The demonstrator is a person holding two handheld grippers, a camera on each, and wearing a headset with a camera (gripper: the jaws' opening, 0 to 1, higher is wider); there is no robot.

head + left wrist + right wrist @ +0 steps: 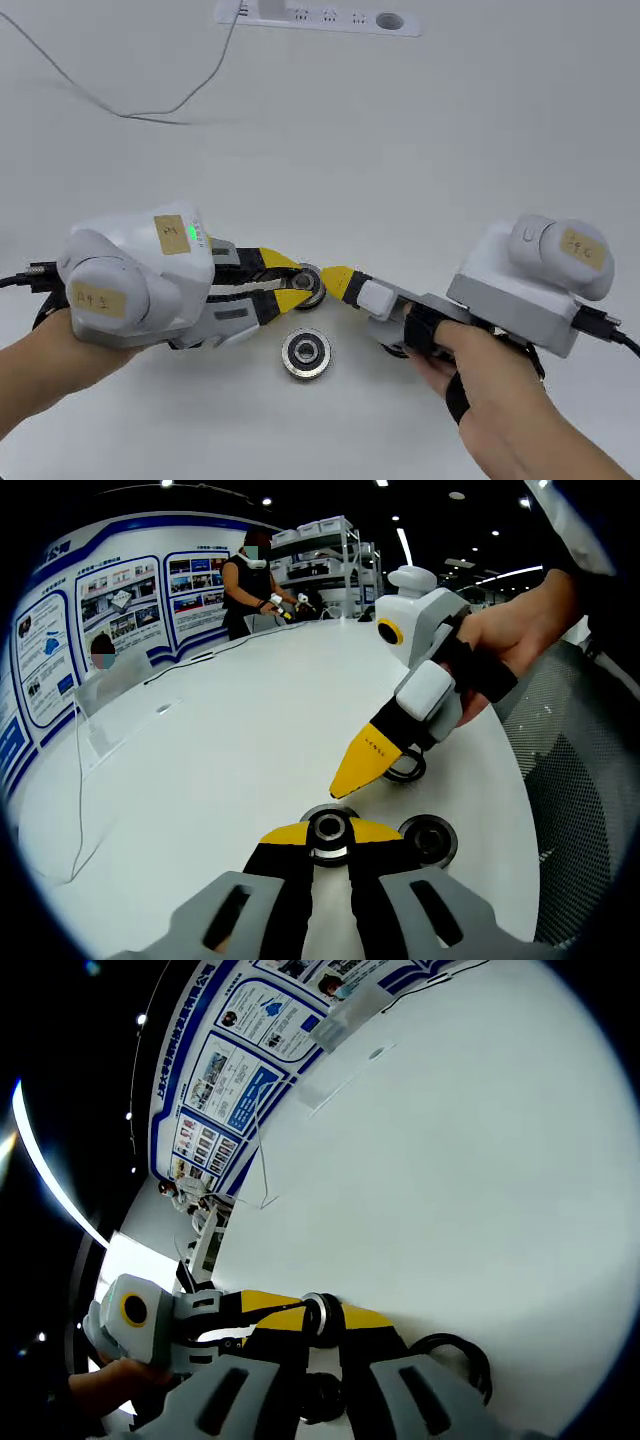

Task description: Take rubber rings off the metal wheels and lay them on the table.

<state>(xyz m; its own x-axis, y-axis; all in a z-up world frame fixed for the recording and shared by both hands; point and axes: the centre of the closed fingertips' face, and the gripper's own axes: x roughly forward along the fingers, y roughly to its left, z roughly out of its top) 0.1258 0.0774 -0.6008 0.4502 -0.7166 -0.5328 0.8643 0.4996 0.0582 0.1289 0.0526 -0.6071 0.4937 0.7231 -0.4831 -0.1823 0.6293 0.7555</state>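
Observation:
My left gripper (300,284) (328,844) is shut on a small metal wheel (311,287) (330,827), held just above the white table (400,150). The right gripper (336,279) (340,788) (322,1312) comes in from the right. Its yellow tips meet the rim of that wheel (320,1320) and look closed on its rubber ring. A second wheel (306,354) (428,838) lies flat on the table just in front of the held one. A loose black rubber ring (405,772) (455,1352) lies on the table under the right gripper.
A white power strip (318,17) and a grey cable (150,110) lie at the far edge of the table. A person (250,580) stands at a bench far behind. A mesh chair seat (590,780) sits off the table's edge.

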